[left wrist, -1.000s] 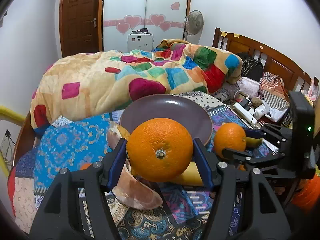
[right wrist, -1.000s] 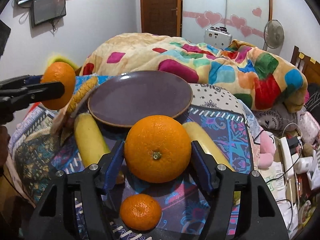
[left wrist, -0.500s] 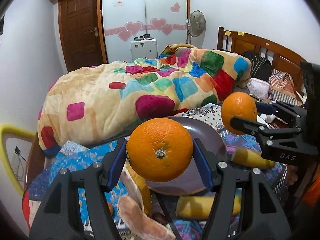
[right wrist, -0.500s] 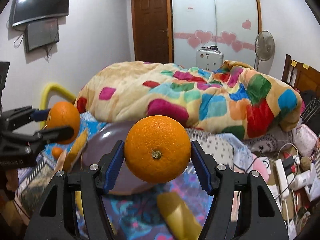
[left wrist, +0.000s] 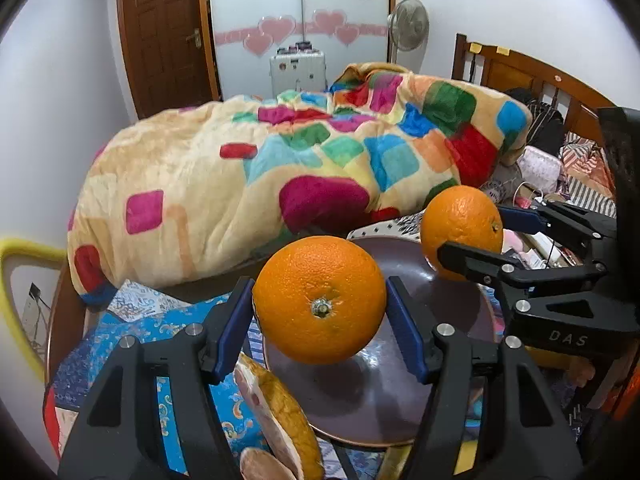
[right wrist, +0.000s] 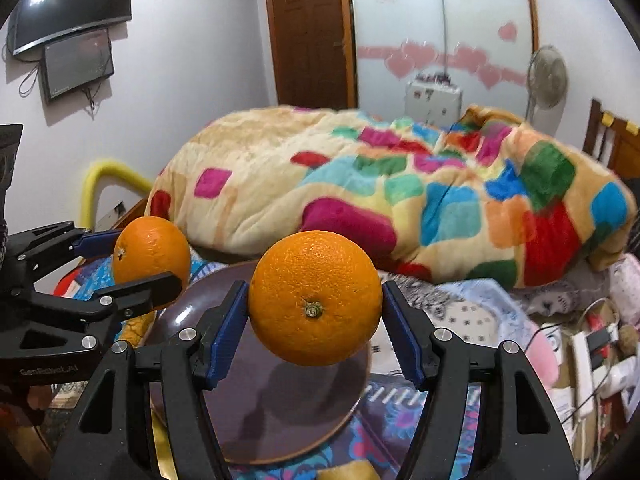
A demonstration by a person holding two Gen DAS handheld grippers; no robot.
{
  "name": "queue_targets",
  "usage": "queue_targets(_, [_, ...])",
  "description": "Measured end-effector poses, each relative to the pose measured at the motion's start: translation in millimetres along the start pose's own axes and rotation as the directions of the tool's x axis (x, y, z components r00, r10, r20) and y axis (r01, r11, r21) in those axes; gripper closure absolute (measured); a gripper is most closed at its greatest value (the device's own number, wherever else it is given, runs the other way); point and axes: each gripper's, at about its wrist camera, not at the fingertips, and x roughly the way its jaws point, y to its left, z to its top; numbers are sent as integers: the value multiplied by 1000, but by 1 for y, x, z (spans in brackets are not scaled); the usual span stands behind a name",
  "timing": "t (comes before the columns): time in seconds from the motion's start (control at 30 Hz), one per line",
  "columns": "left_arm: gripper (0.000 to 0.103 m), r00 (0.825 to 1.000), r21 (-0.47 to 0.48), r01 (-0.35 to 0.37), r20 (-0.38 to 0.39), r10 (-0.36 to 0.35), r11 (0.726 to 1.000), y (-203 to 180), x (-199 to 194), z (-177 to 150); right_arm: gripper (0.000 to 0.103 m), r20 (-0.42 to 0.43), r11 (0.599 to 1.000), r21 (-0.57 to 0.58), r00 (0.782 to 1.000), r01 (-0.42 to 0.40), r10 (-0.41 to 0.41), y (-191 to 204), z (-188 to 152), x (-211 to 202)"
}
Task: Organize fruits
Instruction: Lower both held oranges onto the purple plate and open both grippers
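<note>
The bed [left wrist: 132, 320] fills the room's middle, and most of it lies under a heaped patchwork blanket [left wrist: 280, 176] that rises like a wall just behind the work area; only a strip of patterned quilt in front stays flat. A wooden headboard [left wrist: 532, 72] closes the far right, a yellow padded rail [left wrist: 16, 256] the left edge, and the brown door [left wrist: 168, 36] and heart-decorated wardrobe [left wrist: 300, 12] stand well behind. On the quilt sits a dark purple plate [left wrist: 400, 404], its surface bare, its near rim cut off by the tools in both views. The left tool [left wrist: 320, 316] is clamped on an orange [left wrist: 318, 300], blue pads pressed to both sides, held in the air above the plate's left part. The right tool [right wrist: 316, 312] is clamped the same way on a second orange [right wrist: 314, 298], hanging over the plate's right part with its shadow on the plate below. The two oranges are apart, with open air between them. The right-side view alone shows the wall screens [right wrist: 72, 32] and the cluttered cables and power strip [right wrist: 592, 344] at the bed's right; the left-side view alone shows an opened fruit peel [left wrist: 280, 412] lying against the plate's left rim. Yellow fruit at the bottom edges is too cut off to identify.
</note>
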Motion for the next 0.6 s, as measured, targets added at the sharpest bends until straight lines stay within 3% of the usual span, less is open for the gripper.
queue_targets(0.27, [38,989,-69,46,-135,-55,997,16,39,-3,40,-129,1000,12,991,-20,21,-7,2,35])
queue_targets(0.6, [38,980,-76,48,-187,-62,996,15,61,-3,39,-210,1000,-5,977,-30,28,-4,-1,49])
